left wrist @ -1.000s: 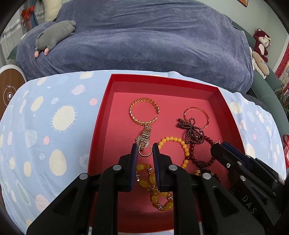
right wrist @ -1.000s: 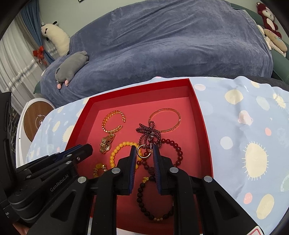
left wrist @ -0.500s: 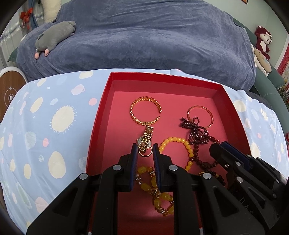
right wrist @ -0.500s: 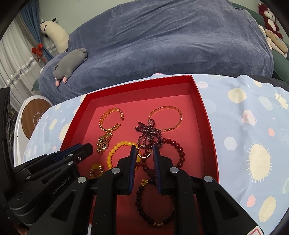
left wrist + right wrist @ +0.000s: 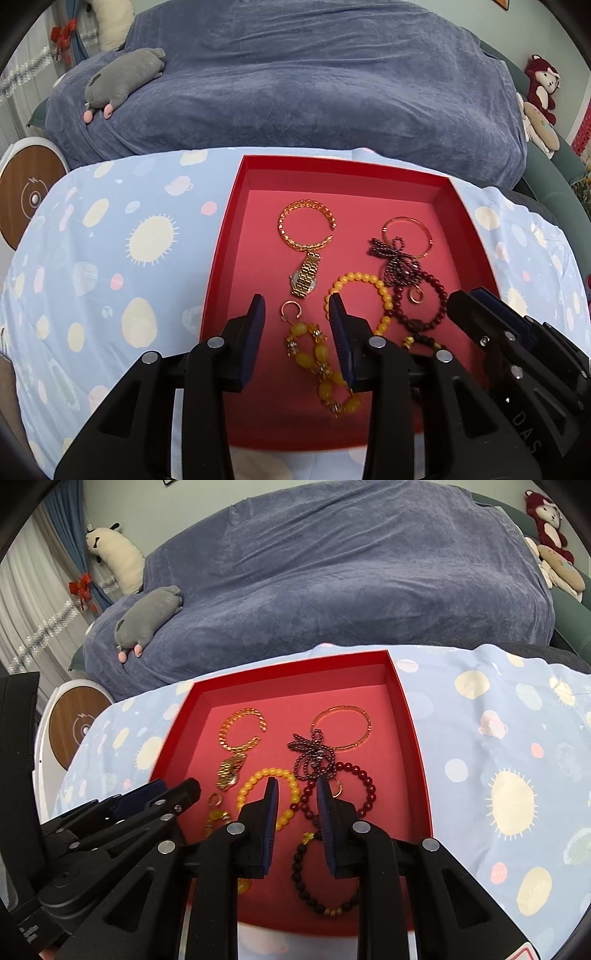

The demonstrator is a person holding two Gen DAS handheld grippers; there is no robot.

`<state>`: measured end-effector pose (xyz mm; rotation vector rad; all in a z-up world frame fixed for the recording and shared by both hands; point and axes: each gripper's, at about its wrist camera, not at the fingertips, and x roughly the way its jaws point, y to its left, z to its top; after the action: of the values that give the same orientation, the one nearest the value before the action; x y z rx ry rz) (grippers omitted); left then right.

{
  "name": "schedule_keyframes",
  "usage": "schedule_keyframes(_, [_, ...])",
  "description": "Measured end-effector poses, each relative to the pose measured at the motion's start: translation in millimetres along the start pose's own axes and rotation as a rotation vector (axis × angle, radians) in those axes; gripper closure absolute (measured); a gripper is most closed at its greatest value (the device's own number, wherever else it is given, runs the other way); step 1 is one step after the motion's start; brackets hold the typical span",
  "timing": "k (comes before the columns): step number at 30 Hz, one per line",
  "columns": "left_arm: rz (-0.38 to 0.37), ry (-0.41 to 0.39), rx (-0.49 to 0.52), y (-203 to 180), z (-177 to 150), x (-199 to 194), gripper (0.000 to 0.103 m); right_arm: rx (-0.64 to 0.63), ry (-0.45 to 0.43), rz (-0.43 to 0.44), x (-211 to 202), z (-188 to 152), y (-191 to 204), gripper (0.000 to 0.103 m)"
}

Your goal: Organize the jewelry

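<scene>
Both tongs stand over the near half of the red tray (image 5: pixel 221 266), and both have just been opening. Left gripper (image 5: pixel 295 306): jaws apart, pads on nothing; a small gold ring (image 5: pixel 291 309) lies loose on the tray floor between the tips. Right gripper (image 5: pixel 294 786): jaws parted more narrowly, gripping nothing; a second small ring (image 5: pixel 337 789) lies just beside its right pad, though contact with the pad cannot be settled from this angle. Tray contents: gold chain bangle (image 5: pixel 306 229) and gold watch (image 5: pixel 306 279) left of centre, thin gold bangle (image 5: pixel 406 236) at the far right, a dark purple bead cluster (image 5: pixel 399 260) overlapping it, yellow bead bracelet (image 5: pixel 360 295) and dark red bead bracelet (image 5: pixel 424 302) at centre, amber chunk bracelet (image 5: pixel 321 363) and dark brown bead bracelet (image 5: pixel 325 878) nearest the front wall. Far strip of the tray floor and its left margin are bare. Right-hand pieces crowd one another. Tray sits on a blue patterned cloth (image 5: pixel 110 258), with open cloth on both sides.
</scene>
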<state>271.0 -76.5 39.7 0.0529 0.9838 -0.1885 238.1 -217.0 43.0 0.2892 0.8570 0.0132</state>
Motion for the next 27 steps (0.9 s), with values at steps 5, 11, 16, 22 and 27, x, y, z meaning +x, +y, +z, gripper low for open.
schedule_keyframes(5, [-0.004,-0.017,0.009,-3,-8,-23,0.064,0.002,-0.019,0.002,-24,-7,5,0.076])
schedule_keyframes(11, [-0.004,-0.046,0.013,-3,-22,-54,0.064,0.002,-0.038,-0.003,-52,-21,11,0.074])
schedule_keyframes(16, [-0.006,-0.061,0.015,-4,-36,-77,0.064,-0.018,-0.052,-0.016,-77,-37,19,0.074])
schedule_keyframes(22, [0.001,-0.07,0.016,-4,-59,-100,0.06,-0.02,-0.056,-0.027,-100,-60,20,0.074])
schedule_keyframes(27, [0.014,-0.077,0.005,-2,-79,-113,0.047,-0.011,-0.049,-0.054,-113,-79,18,0.066])
